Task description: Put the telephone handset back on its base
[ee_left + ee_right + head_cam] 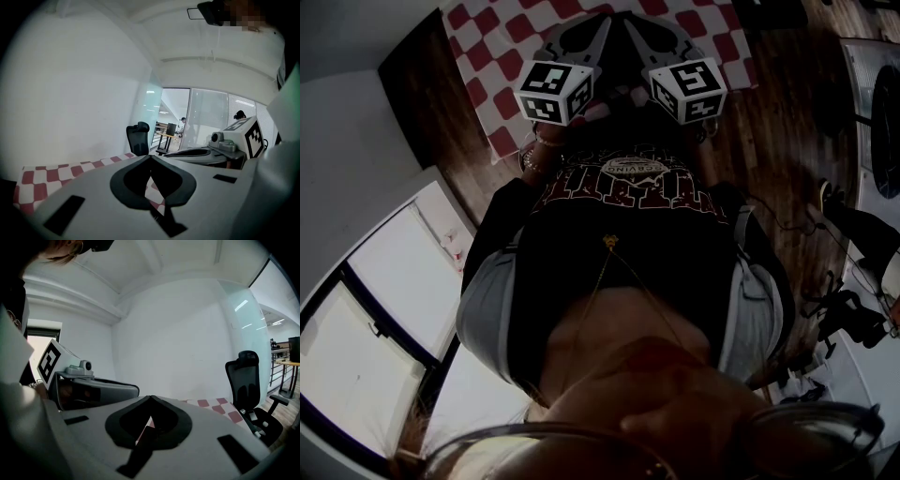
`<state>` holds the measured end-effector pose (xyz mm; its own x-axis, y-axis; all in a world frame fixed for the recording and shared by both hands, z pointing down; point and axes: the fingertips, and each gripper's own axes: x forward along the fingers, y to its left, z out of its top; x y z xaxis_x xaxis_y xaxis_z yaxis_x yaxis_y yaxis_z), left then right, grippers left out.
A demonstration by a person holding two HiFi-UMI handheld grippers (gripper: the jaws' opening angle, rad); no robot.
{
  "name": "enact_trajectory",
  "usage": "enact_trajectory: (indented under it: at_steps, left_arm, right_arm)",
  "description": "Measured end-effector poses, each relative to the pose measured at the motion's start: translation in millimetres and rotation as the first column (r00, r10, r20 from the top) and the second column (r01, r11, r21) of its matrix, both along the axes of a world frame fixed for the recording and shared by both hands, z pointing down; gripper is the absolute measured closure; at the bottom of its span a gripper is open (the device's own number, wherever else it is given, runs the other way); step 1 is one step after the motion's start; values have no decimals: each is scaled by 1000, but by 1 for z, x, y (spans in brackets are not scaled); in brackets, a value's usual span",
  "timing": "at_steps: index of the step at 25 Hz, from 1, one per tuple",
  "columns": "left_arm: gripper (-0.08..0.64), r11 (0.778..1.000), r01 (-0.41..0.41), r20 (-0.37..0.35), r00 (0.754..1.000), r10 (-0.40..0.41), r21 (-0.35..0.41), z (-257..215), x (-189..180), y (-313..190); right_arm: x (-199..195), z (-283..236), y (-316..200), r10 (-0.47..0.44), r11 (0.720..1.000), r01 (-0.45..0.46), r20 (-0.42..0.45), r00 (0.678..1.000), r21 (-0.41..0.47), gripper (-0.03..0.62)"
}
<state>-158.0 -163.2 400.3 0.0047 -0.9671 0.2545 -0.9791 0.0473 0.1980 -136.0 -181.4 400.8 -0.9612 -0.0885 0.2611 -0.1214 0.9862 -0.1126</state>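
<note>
**A:** Red and white checks, that is the checked cloth (492, 37) just ahead of the tips. Why do the two tools sit so close to the chest?

**B:** I judge it is a rest pose, before any reach. The left gripper (150, 157) has its jaws closed together with nothing between them. Only a strip of cloth shows through the hollow behind the tips. The right gripper (150, 397) is the same: jaws together, empty. They are side by side, the tips lean toward each other, and the marker cubes (553, 91) face up to the head camera.

**A:** And the telephone handset? The base?

**B:** No view shows them. Ahead of the left gripper I see wall, cloth and a black chair (138, 138) well behind. Ahead of the right gripper there is wall, a corner of cloth and a chair of the same kind. Both gripper cameras look nearly level, so anything lying low under the tips is out of sight.

**A:** The head view does not help?

**B:** Only a little. The dark shirt (628, 216) fills the middle, and the grippers cover the near part of the cloth. The phone is perhaps beneath them or past the top edge, but I cannot tell. So in my judgement the task is not begun: first the handset must be found, then the jaws must open.
</note>
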Motion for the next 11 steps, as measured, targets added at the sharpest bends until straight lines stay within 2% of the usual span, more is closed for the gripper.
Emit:
enact_trajectory:
  at_steps: [11]
  left_arm:
    - [549, 1000, -2, -20, 1000, 2, -12, 5, 0, 1]
  right_arm:
    - [0, 3, 2, -5, 1000, 5, -8, 1000, -2, 572]
